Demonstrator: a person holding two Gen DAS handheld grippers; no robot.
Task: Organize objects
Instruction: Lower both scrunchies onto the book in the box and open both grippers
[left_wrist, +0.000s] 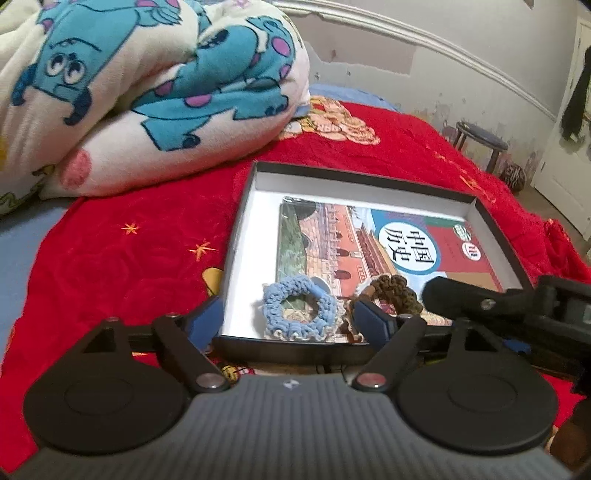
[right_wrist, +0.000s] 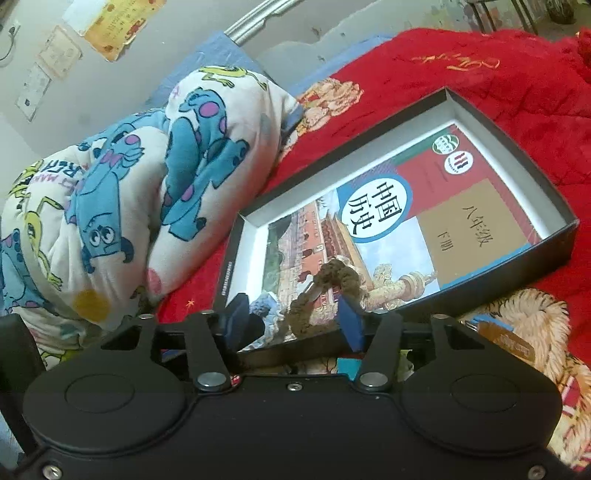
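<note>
A shallow black box (left_wrist: 369, 176) with a white inside lies on the red bedspread, with a history textbook (left_wrist: 369, 236) flat in it. On the book's near end rest a blue crocheted scrunchie (left_wrist: 301, 310) and a brown beaded bracelet (left_wrist: 397, 291). My left gripper (left_wrist: 291, 320) stands open and wide over the box's near wall, the scrunchie loose between its fingers. In the right wrist view my right gripper (right_wrist: 295, 321) is open around the bracelet (right_wrist: 325, 291), pads not pressing it. The book (right_wrist: 406, 221) fills the box (right_wrist: 517, 147). One right finger (left_wrist: 443, 293) shows beside the bracelet.
A folded white blanket (left_wrist: 147, 92) with blue cartoon monsters lies just left of and behind the box. The red bedspread (left_wrist: 129, 258) stretches left of the box. A round stool (left_wrist: 480, 138) stands by the wall beyond the bed. Certificates hang on the wall (right_wrist: 118, 26).
</note>
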